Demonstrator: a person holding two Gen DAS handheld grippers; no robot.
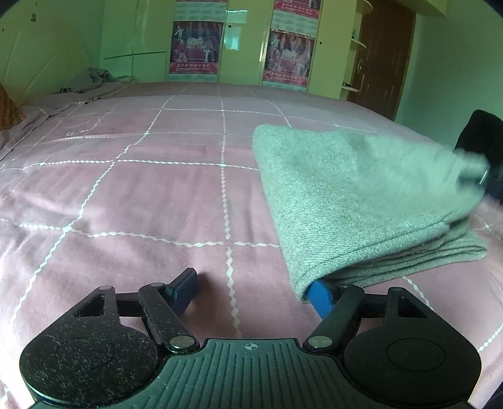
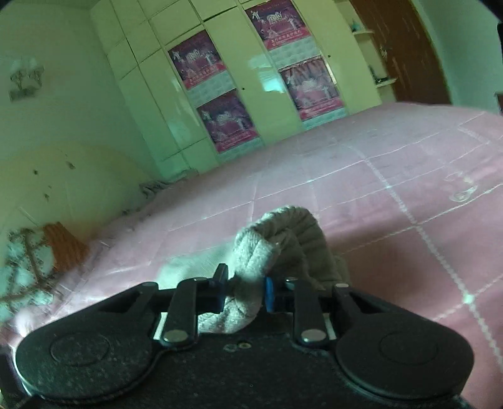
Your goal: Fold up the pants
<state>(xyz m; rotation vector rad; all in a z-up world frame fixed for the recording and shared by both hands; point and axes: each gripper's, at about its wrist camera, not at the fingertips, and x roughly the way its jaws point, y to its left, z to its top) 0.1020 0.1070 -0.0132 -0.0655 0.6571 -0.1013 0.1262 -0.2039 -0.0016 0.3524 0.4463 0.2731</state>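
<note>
Pants (image 2: 251, 283) — bunched inside right claw (image 2: 245, 291), apparently clamped.

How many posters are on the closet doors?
4 in the right wrist view: top left, bottom left, top right, bottom right. The left wrist view shows only the lower two; more may hide outside the frames.

The grey pants (image 1: 361, 201) are showing fuzzy, matt knit cloth; the pink bedspread (image 1: 141, 195) is looking smooth with stitched lines; wardrobe doors (image 2: 163, 103) are gleaming glossy.
</note>
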